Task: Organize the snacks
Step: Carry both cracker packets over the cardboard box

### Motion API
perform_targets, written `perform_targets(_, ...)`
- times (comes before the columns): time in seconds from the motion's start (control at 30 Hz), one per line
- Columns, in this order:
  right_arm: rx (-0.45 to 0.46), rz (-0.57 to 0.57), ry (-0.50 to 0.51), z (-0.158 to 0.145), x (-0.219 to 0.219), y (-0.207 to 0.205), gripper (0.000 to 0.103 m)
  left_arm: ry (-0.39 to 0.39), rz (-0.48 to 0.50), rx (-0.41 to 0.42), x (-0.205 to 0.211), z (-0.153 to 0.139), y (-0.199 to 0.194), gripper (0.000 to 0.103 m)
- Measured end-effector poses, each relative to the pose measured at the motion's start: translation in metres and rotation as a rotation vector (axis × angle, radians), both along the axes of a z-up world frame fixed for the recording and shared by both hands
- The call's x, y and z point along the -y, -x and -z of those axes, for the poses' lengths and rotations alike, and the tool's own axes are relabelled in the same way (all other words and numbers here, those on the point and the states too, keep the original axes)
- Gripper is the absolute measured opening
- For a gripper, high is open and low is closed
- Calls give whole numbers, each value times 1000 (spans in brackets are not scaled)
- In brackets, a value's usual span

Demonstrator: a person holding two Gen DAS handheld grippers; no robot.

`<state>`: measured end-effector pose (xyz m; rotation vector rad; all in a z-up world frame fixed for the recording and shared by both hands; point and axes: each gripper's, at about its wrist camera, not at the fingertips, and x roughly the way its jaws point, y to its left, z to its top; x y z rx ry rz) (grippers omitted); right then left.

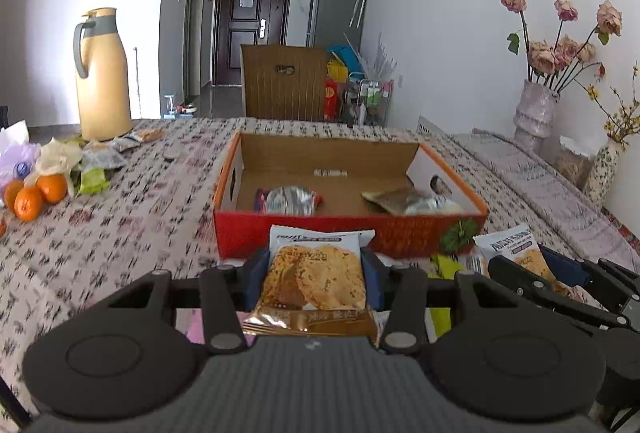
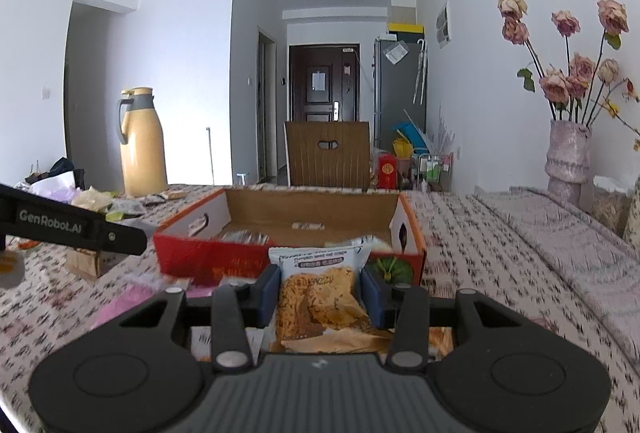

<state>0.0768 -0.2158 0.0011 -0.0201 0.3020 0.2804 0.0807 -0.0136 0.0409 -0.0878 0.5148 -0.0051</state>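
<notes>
While two packets already lie in the red box (image 1: 348, 233) at frame centre, each gripper (image 1: 316, 273) (image 2: 320, 293) pinches a cracker packet (image 1: 316, 273) (image 2: 320, 297) just before it, with more snacks (image 1: 100, 157) waiting at left.

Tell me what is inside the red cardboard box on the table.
Inside the red cardboard box: a silvery snack packet on the left, a gold and silver packet on the right, and bare cardboard floor behind them. The near wall hides the floor's front strip.

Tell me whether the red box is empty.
Not empty. The open red box holds two wrapped snacks: one near its left, one at its right.
</notes>
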Motion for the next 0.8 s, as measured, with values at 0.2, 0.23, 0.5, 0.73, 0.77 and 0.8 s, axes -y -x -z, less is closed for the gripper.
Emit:
perform_targets(0.2,23,5,-7,-12,-2,-31,43,4,-6,18,-2,-8,-29,49)
perform_targets(0.23,27,6,-7,-14,-3,-36,43,6,-6,20,-2,-9,-34,49)
perform_targets(0.5,39,-1,4,-25,-6,-82,43,-10,-7,49,0,-17,-71,49)
perform_targets(0.73,42,-17,36,-31,-14,-118,43,-34,-18,52,3,-19,-108,49)
perform_targets(0.77,40,-20,43,-31,-16,-123,43,-38,-19,49,3,-19,-113,49)
perform_targets(0.8,38,-25,47,-32,-18,-128,43,-41,-20,48,3,-18,-118,49)
